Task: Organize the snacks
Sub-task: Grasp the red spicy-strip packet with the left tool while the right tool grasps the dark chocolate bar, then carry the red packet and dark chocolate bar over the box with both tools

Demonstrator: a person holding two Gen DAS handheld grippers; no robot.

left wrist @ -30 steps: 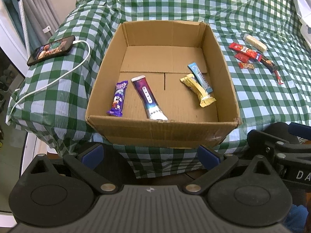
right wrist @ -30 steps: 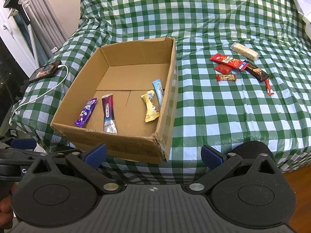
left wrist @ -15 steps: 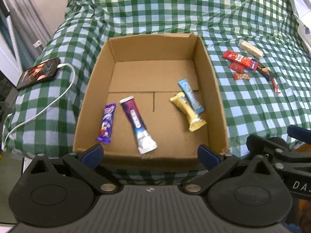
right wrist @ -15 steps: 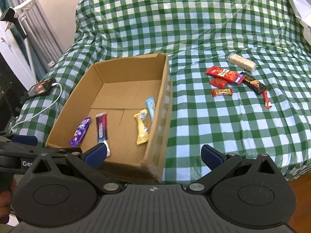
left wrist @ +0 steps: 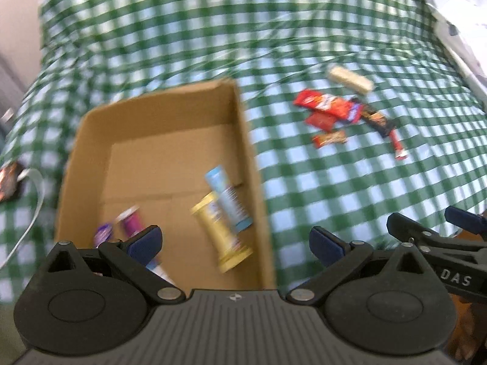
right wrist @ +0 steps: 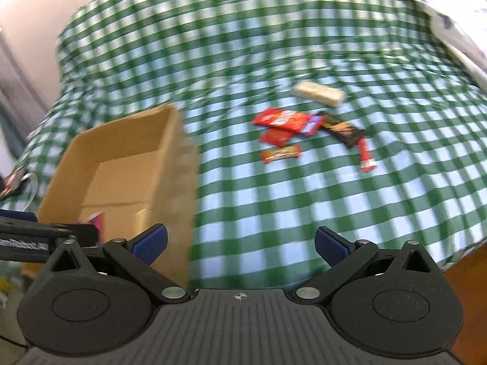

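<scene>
Both sets of jaws stand wide with nothing between them: the left gripper (left wrist: 234, 241) hangs over the near end of the cardboard box (left wrist: 243, 140), the right gripper (right wrist: 240, 240) over the checked cloth (right wrist: 304, 200) just right of the box wall. Both views are smeared, so wrapper print is unreadable. The left fingers (left wrist: 143, 240) cover most of the purple bar (left wrist: 103, 234) and the magenta tube (left wrist: 131, 222); the yellow bar (left wrist: 219, 231) and the blue bar (left wrist: 228, 203) lie touching, ahead and between the left jaws. Ahead and right of both grippers, well apart from the box, the loose snacks cluster: a red wrapper (right wrist: 286, 120), a pale bar (right wrist: 319, 93), a dark bar (right wrist: 344, 129). Bare cloth lies open between. A phone (left wrist: 9, 179) with its white cable (left wrist: 33, 200) sits far left, partly cut off.
</scene>
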